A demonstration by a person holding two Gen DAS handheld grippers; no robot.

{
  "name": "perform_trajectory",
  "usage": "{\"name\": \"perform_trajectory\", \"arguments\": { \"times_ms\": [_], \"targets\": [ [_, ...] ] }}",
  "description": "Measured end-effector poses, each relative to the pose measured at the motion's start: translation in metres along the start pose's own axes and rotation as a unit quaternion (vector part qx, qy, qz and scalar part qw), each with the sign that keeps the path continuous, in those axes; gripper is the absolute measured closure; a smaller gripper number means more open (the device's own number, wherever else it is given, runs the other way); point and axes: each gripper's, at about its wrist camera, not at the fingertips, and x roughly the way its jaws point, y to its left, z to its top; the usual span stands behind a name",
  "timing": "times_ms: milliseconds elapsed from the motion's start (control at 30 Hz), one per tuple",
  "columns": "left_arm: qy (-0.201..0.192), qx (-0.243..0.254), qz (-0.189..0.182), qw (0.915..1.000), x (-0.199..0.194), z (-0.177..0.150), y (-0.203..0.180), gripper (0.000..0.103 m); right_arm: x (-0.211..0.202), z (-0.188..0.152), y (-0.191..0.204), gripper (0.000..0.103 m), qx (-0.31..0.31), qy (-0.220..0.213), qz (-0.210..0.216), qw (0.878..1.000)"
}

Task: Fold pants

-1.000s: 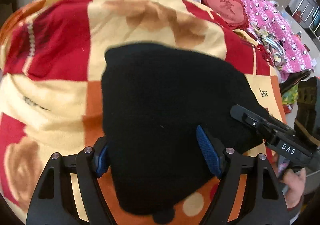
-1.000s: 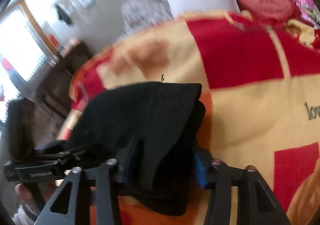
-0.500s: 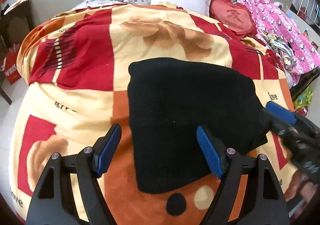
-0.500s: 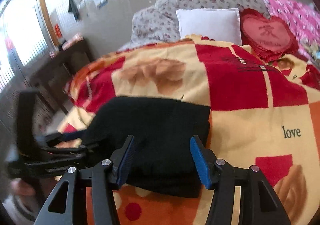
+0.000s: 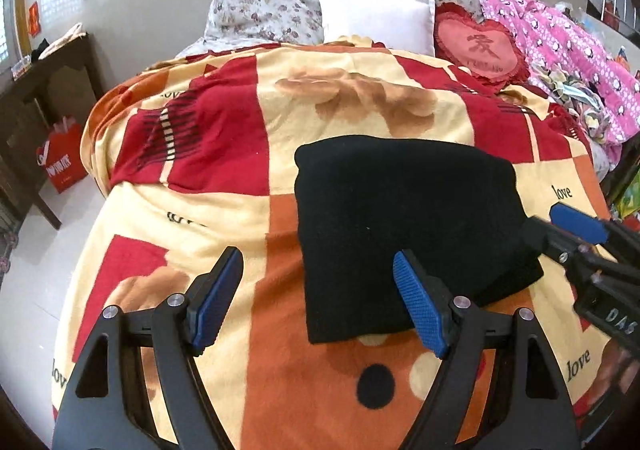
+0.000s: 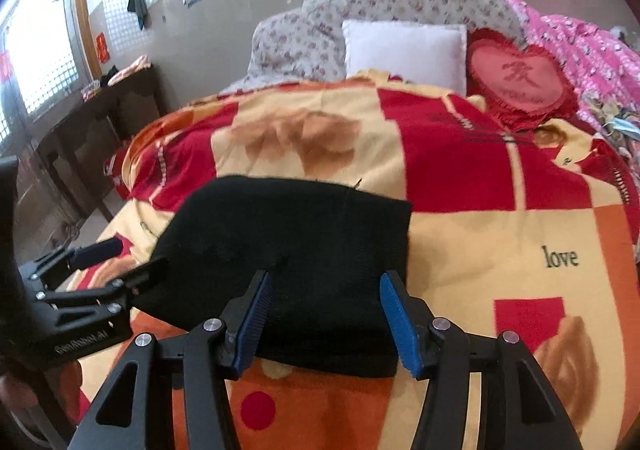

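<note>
Left gripper [image 5: 318,300]: jaws wide apart, nothing between pads, just above blanket [image 5: 224,210] at pants' near-left edge. Right gripper [image 6: 326,320]: jaws about half spread, empty, over pants' near edge. Pants [image 5: 408,226]: black, folded to a compact rectangle, flat on blanket; long axis cannot tell. Pillow [image 5: 376,20] well beyond pants.

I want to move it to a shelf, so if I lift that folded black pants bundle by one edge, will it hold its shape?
Probably not. The folded black pants look like soft knit lying in loose layers on the blanket, so lifting one edge would likely let them droop and unfold. They seem light and unlikely to slide.
</note>
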Motion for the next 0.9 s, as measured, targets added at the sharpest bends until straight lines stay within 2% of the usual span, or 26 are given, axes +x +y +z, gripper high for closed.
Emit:
{"name": "perform_trajectory", "arguments": {
  "times_ms": [400,900],
  "targets": [
    [-0.020,-0.012,0.012,0.9997,-0.028,-0.016,-0.002,0.024,-0.028,-0.007,0.004,0.049,0.012,-0.015,0.010,1.000],
    [-0.039,-0.005,0.023,0.9989,-0.048,-0.024,-0.007,0.024,-0.027,-0.019,0.008,0.049,0.013,0.002,0.017,1.000]
  ]
}}
